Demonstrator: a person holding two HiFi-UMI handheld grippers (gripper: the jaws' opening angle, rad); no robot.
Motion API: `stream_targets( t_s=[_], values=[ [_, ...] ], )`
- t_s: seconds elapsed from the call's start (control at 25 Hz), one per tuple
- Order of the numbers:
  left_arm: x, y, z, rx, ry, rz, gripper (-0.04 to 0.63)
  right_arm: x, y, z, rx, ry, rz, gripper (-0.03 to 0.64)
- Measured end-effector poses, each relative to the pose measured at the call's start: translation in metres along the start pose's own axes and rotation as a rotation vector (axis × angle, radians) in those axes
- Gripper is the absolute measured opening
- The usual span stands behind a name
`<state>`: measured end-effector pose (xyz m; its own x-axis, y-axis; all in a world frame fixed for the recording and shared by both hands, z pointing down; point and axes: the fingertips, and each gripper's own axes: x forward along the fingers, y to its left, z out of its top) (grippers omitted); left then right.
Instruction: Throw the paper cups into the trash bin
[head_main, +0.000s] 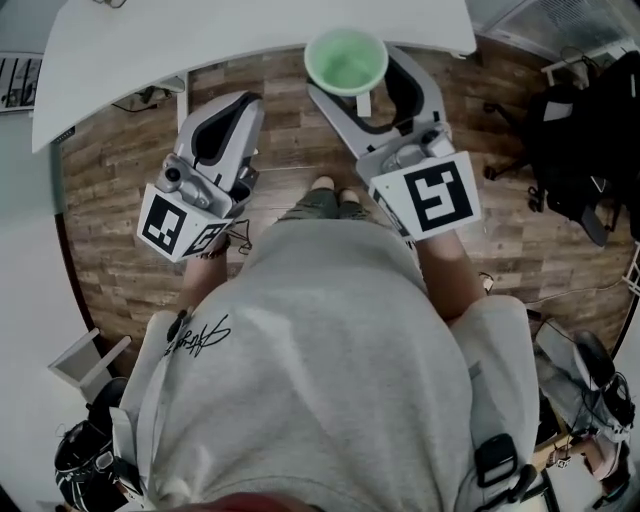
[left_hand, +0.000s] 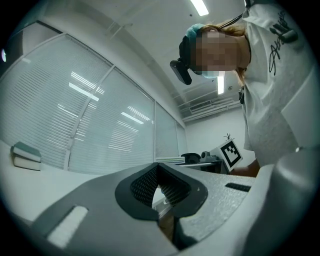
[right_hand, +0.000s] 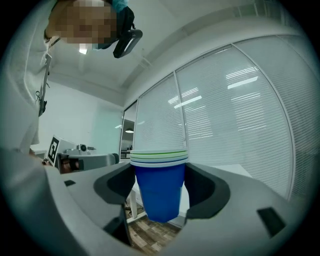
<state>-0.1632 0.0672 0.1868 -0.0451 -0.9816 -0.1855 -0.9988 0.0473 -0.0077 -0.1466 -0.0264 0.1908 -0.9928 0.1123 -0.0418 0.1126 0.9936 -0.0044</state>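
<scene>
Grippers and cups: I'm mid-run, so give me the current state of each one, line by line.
Right gripper: shut on the stack of paper cups, jaws pressing its two sides.
Stack of paper cups: nested, upright with rims up, blue outermost, held in the air above the wooden floor; the green top cup looks empty.
Left gripper: shut, nothing between its jaws.

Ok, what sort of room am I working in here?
Most likely an office. There is a white desk on wood-look flooring, glass partition walls with slatted blinds, and strip lights in the ceiling.
</scene>
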Motion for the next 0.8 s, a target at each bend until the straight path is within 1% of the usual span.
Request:
stream_targets(
  t_s=[0.2, 0.48, 0.8],
  values=[
    [0.015, -0.008, -0.010, -0.023, 0.018, -0.076, 0.000, -0.017, -0.010, -0.003, 0.014, 0.011, -0.071, 0.311],
    [0.041, -0.032, -0.018, -0.047, 0.019, -0.251, 0.000, -0.053, -0.031, -0.010, 0.013, 0.030, -0.235, 0.311],
    [0.070, -0.060, -0.038, -0.099, 0.034, -0.398, 0.000, -0.093, -0.046, -0.012, 0.002, 0.003, -0.362, 0.311]
  ],
)
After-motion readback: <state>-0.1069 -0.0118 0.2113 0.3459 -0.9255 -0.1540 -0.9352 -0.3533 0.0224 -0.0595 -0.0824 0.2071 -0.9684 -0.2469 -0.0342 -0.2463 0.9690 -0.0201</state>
